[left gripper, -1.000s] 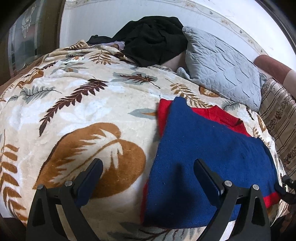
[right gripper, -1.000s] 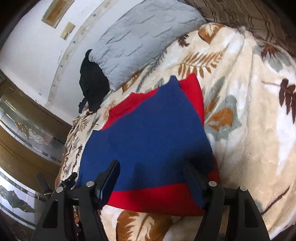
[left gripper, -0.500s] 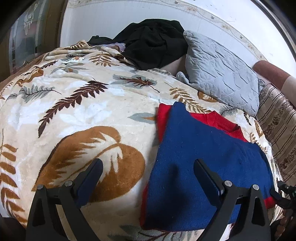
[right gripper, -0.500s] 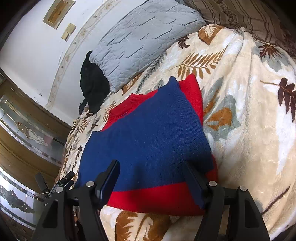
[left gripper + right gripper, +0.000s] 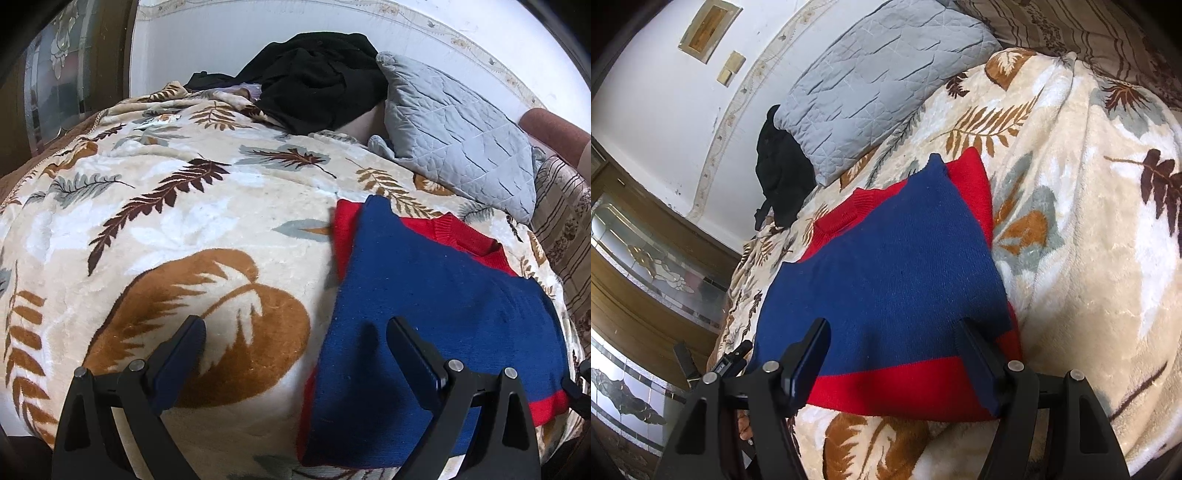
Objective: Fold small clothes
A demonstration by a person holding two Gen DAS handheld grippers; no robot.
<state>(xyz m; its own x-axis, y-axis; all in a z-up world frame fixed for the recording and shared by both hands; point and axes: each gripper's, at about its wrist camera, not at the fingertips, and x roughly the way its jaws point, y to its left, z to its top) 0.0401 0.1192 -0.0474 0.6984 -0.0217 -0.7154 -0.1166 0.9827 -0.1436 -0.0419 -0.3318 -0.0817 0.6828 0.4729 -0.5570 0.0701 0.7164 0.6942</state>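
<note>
One garment: a folded blue-and-red sweater [image 5: 436,317] [image 5: 886,295] lies flat on the bed, blue panel on top, red showing at the collar, one side edge and the hem band.
Sweater from left claw: ahead and to its right; the right finger [image 5: 413,354] hangs over the blue panel, the left finger over bare blanket.
Sweater from right claw: straight ahead, with the red hem nearest and both fingertips over it.
Left claw [image 5: 295,332]: jaws spread wide, holding nothing.
Right claw [image 5: 892,334]: jaws spread wide, holding nothing.
Blanket [image 5: 166,240] [image 5: 1089,240]: cream plush with leaf print, under the sweater.
Pillow [image 5: 458,133] [image 5: 879,81]: grey quilted, beyond the sweater.
Black clothes [image 5: 317,77] [image 5: 779,162]: heaped beside the pillow, against the white wall [image 5: 207,40].
</note>
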